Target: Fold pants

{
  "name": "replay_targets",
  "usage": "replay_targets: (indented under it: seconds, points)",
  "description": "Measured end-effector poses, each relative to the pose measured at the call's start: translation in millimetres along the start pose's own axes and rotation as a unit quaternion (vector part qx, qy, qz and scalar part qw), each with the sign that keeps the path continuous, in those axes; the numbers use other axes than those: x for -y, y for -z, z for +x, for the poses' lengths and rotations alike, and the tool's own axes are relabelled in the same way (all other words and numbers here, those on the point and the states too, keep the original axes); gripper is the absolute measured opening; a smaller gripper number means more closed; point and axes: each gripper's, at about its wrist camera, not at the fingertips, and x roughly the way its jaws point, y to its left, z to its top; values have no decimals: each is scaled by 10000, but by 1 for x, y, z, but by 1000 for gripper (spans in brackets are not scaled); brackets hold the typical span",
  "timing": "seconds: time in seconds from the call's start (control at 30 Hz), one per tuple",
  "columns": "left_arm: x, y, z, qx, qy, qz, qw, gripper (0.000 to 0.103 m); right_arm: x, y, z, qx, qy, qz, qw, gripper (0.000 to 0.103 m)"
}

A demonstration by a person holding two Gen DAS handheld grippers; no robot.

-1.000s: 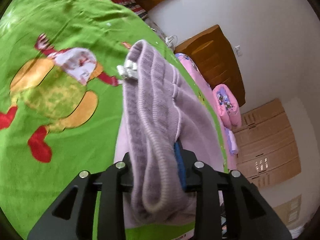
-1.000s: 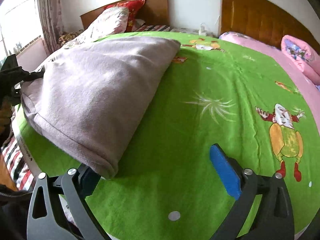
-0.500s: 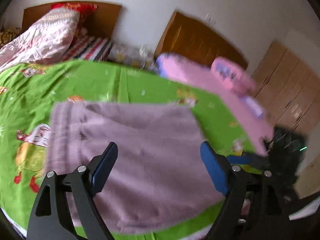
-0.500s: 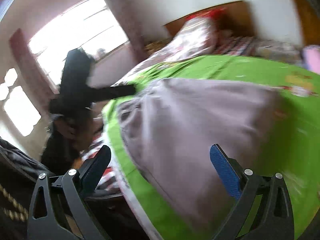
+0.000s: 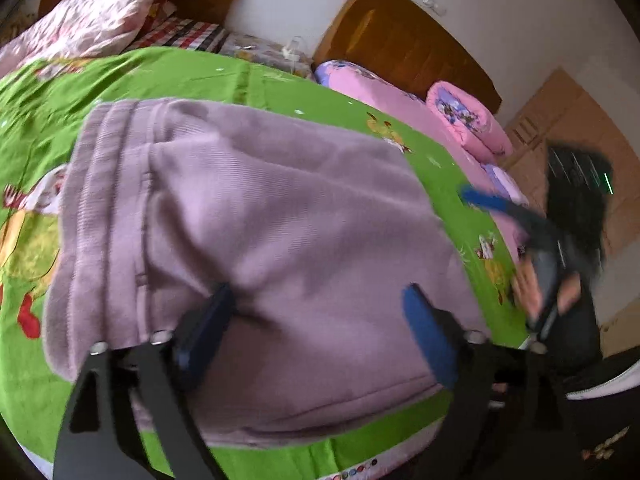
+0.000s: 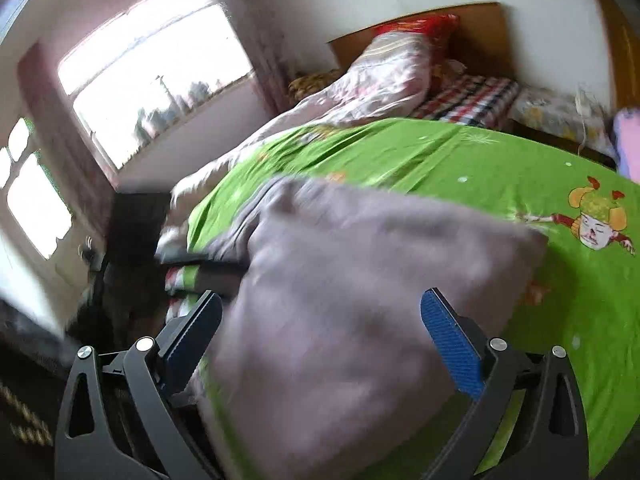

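In a bedroom with a bright window [image 6: 160,76], a green bed [image 5: 280,84] holds folded purple pants [image 5: 256,248], waistband left and long side running right, while both the left hand-held gripper [image 5: 316,332] and the right hand-held gripper [image 6: 320,332] gape wide, the left having just opened, nothing pinched.

From where I stand, no writing, label, brand or number can be read; the green bedsheet [image 5: 280,84] carries only cartoon figures.
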Motion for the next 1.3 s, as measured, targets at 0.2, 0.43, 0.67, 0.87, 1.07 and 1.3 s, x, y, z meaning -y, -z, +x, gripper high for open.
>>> replay_targets:
  seconds: [0.2, 0.43, 0.67, 0.87, 1.07, 1.3]
  points:
    - [7, 3, 9, 69, -196, 233, 9995, 94, 81, -10, 49, -481, 835, 738, 9926, 95]
    - [5, 4, 8, 143, -135, 315, 9993, 95, 77, -16, -7, 395, 646, 1282, 9889, 95]
    - [15, 11, 10, 123, -149, 656, 9977, 101, 63, 10, 21, -274, 224, 1140, 9928, 98]
    - [15, 12, 9, 169, -226, 652, 9975, 101, 82, -11, 12, 374, 462, 1869, 9806, 97]
    - [15, 12, 13, 262, -308, 712, 9966, 101, 38, -29, 27, 229, 535, 866, 9945, 98]
    - [14, 11, 7, 284, -294, 640, 9971, 101, 113, -24, 32, 694, 609, 1905, 9773, 96]
